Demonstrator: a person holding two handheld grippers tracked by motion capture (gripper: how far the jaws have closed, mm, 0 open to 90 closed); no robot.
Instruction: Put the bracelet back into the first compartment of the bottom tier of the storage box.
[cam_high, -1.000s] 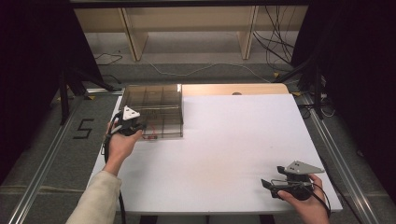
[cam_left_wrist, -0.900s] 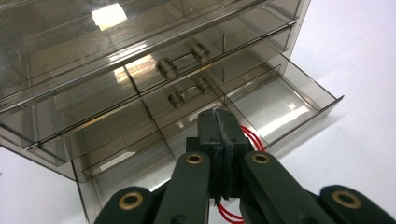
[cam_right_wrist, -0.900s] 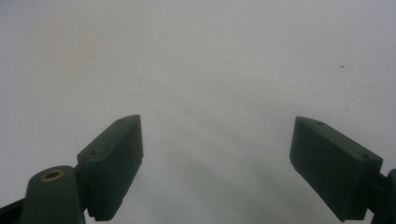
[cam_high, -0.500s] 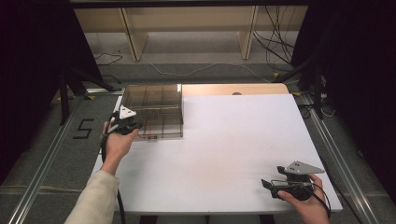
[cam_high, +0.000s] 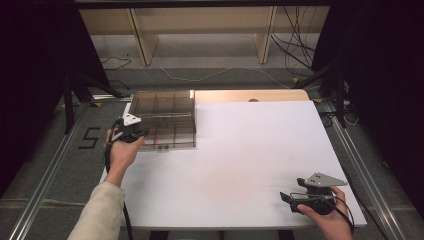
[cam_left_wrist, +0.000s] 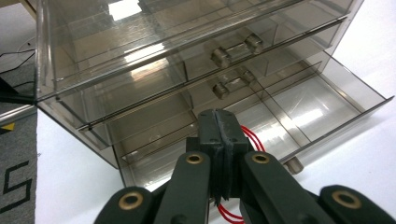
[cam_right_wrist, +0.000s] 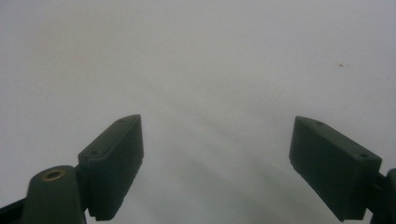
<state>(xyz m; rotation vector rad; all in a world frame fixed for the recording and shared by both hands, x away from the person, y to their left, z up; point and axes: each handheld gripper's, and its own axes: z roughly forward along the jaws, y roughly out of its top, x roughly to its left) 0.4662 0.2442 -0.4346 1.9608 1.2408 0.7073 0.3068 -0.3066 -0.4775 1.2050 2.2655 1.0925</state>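
Note:
A smoky clear plastic drawer box (cam_high: 162, 107) stands at the table's back left. Its bottom drawer (cam_left_wrist: 327, 121) is pulled out, and its divided compartments look bare. My left gripper (cam_high: 144, 134) is at the box's front left corner, over the open drawer. In the left gripper view its jaws (cam_left_wrist: 218, 119) are pressed together on a thin red looped cord (cam_left_wrist: 254, 138), whose strands stick out beside and below the pads. My right gripper (cam_high: 289, 197) rests near the front right edge, open. Between its pads (cam_right_wrist: 116, 158) lies bare white table.
The white tabletop (cam_high: 250, 150) stretches between the two hands. A wooden strip (cam_high: 250, 95) runs along the back edge beside the box. Two upper drawers with small clear knobs (cam_left_wrist: 233, 49) are closed. Metal rails (cam_high: 45, 195) and cables flank the table on the floor.
My left gripper has shifted slightly to the left at the box's front corner, still shut. The right gripper has stayed where it was.

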